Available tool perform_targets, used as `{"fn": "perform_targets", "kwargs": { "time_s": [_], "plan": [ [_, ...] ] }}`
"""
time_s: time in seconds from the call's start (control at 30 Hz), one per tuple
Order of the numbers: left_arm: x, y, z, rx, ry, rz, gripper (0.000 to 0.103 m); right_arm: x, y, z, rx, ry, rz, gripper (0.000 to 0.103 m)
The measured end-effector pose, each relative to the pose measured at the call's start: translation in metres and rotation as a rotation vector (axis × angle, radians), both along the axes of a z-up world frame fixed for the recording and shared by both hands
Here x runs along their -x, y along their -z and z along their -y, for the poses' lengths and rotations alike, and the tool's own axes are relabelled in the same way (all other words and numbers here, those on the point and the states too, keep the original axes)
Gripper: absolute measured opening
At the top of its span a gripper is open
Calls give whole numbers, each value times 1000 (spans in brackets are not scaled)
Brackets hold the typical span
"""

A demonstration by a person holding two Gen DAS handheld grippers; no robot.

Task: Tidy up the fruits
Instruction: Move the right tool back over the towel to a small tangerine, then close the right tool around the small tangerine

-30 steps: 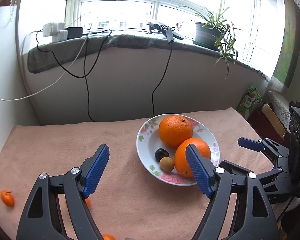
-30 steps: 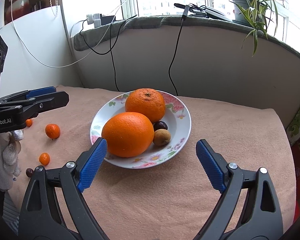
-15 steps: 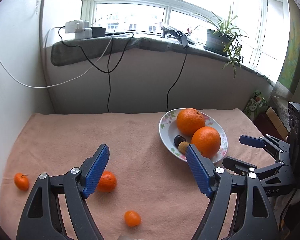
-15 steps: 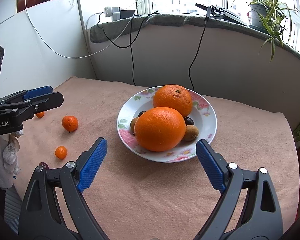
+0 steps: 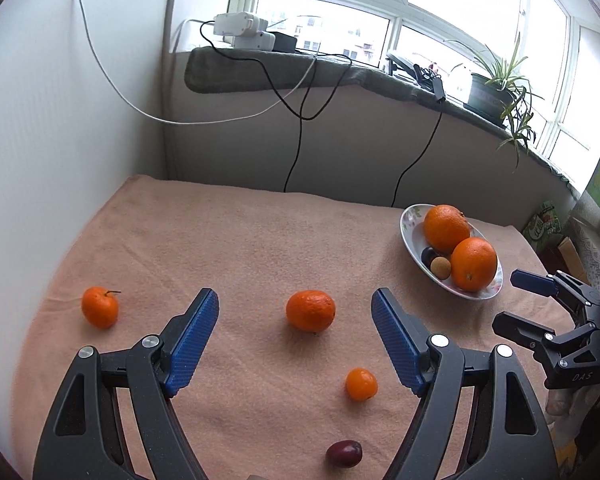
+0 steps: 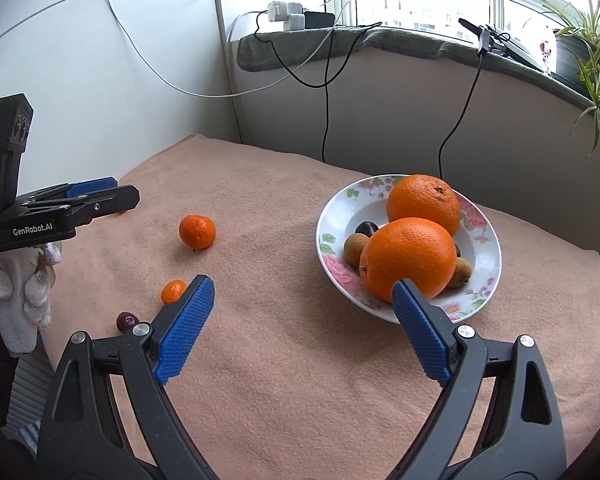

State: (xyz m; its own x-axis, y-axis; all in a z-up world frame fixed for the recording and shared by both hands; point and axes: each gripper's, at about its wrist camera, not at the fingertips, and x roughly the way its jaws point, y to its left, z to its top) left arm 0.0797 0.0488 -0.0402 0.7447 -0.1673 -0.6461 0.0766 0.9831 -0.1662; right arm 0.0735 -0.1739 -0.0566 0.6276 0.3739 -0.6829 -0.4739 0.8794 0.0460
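Left wrist view, read left to right: a stemmed mandarin [image 5: 99,307] lies far left on the peach-cloth tabletop [image 5: 236,240], well outside the left claw [image 5: 295,334]. That claw stands wide and holds nothing. A larger mandarin [image 5: 310,310] sits on the cloth between and just beyond its blue pads, touching neither. Nearer the camera, within the span of the fingers, lie a small kumquat [image 5: 361,384] and a dark red fruit [image 5: 343,453]. Far right stands a floral plate [image 5: 409,236] carrying two big oranges [image 5: 473,264] and small brown and dark fruits. Right wrist view: the right claw [image 6: 303,305] is likewise wide and empty, hovering over bare cloth; the kumquat [image 6: 172,291] shows just beside its left pad, while the plate [image 6: 487,248] and the nearer orange [image 6: 409,257] lie just behind its right pad.
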Motion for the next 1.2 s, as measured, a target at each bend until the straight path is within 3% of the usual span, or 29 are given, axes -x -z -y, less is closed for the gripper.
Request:
{"fn": "perform_targets", "kwargs": {
  "time_s": [0.23,0.47,0.77,0.83,1.2],
  "plan": [
    [2,14,-20,61,-6,-38,79,5,8,-28,5,-67,-26,93],
    [-6,26,-22,119,32,-77,68,7,18,-55,14,-135,-64,93],
    [-21,36,-12,128,90,-114,55,0,38,-82,21,-199,-147,71],
    [-26,39,-12,127,95,-126,52,-1,42,-87,31,-208,-158,61],
    [-47,52,-6,123,117,-164,47,-11,62,-109,59,-243,-208,47]
  ]
}}
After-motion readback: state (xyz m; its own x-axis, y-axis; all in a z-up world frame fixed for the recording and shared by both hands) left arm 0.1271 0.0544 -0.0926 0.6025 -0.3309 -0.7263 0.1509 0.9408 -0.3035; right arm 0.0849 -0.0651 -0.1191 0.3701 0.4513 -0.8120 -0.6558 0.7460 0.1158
